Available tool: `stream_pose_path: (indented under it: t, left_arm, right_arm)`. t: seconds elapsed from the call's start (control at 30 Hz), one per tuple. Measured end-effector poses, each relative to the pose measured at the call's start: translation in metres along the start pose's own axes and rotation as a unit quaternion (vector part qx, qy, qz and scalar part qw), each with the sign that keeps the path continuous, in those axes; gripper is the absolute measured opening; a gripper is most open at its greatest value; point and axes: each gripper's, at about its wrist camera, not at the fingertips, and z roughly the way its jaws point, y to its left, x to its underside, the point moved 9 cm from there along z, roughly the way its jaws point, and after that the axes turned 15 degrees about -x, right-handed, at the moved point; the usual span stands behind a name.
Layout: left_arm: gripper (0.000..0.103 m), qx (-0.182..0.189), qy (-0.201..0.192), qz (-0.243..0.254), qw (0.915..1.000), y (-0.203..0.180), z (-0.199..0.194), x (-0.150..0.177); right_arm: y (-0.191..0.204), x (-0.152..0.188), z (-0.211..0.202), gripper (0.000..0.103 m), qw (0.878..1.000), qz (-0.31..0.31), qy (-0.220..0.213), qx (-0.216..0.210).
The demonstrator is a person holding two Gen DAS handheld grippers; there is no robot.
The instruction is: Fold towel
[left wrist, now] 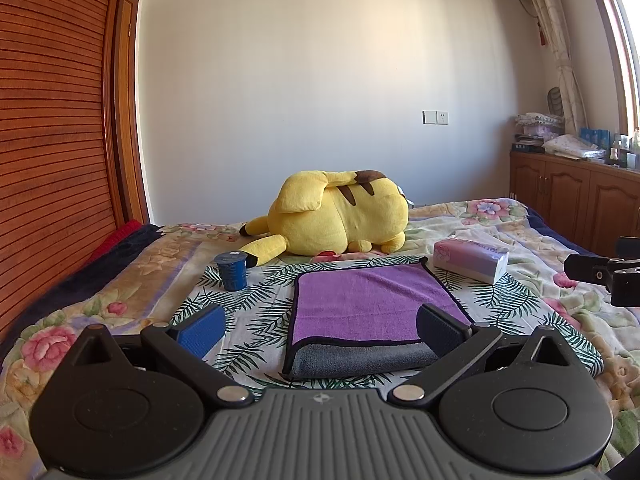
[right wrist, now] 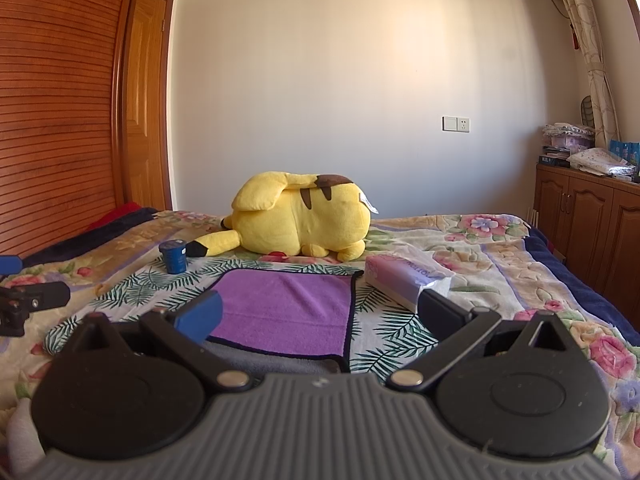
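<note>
A purple towel (left wrist: 368,304) with a grey underside and dark trim lies folded on a leaf-print cloth (left wrist: 260,308) on the bed; its grey layer shows along the near edge. My left gripper (left wrist: 320,330) hovers open just short of the towel's near edge, with nothing between its fingers. In the right wrist view the same towel (right wrist: 288,308) lies ahead and slightly left. My right gripper (right wrist: 320,314) is open and empty above the towel's near right corner. Each gripper shows at the edge of the other's view.
A yellow plush toy (left wrist: 340,216) lies behind the towel. A blue cup (left wrist: 231,270) stands at the left and a tissue pack (left wrist: 470,258) at the right of it. A wooden wardrobe (left wrist: 52,120) flanks the bed's left, cabinets (left wrist: 580,196) the right.
</note>
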Motion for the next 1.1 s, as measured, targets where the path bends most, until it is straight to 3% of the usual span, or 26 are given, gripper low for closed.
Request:
stream_pose_path:
  t: [1.1]
  left_arm:
    - [0.087,0.001,0.010,0.012,0.9999,-0.0022,0.0016,0.0072]
  right_arm:
    - [0.0027,0.0069,0.0023,0.103,1.000,0.000,0.004,0.000]
